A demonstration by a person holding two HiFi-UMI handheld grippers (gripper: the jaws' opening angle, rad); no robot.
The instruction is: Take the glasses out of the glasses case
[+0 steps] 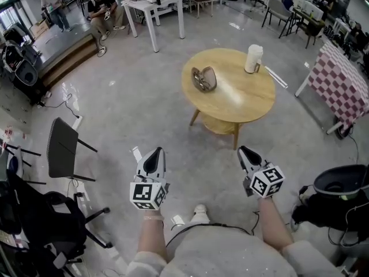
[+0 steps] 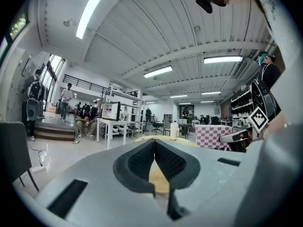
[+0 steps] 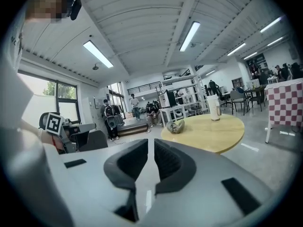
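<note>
Polished grey concrete floor (image 1: 144,97) fills a big open workroom. A round wooden table (image 1: 242,105) stands in the middle distance. On the left part of its top lies the grey-brown glasses case (image 1: 204,79), apart from a white lidded cup (image 1: 253,59) that stands upright near the far right edge. The case is too small here to tell whether the glasses are in it.

Both tools are held on the near side, over the floor and well apart from the table. The left hand-held gripper (image 1: 154,156) is clenched: in the left gripper view its ribbed pads (image 2: 142,161) meet at the tips, with nothing between them. The right hand-held gripper (image 1: 247,153) is released, with a narrow empty gap between its pads (image 3: 165,161). In the right gripper view, the case (image 3: 176,126) and the cup (image 3: 215,108) sit on the table far ahead.

A black chair (image 1: 62,149) stands at the left, and a red-and-white checked cloth (image 1: 341,86) hangs at the right. White tables (image 1: 154,7) and seated people (image 1: 104,10) are at the far side.
</note>
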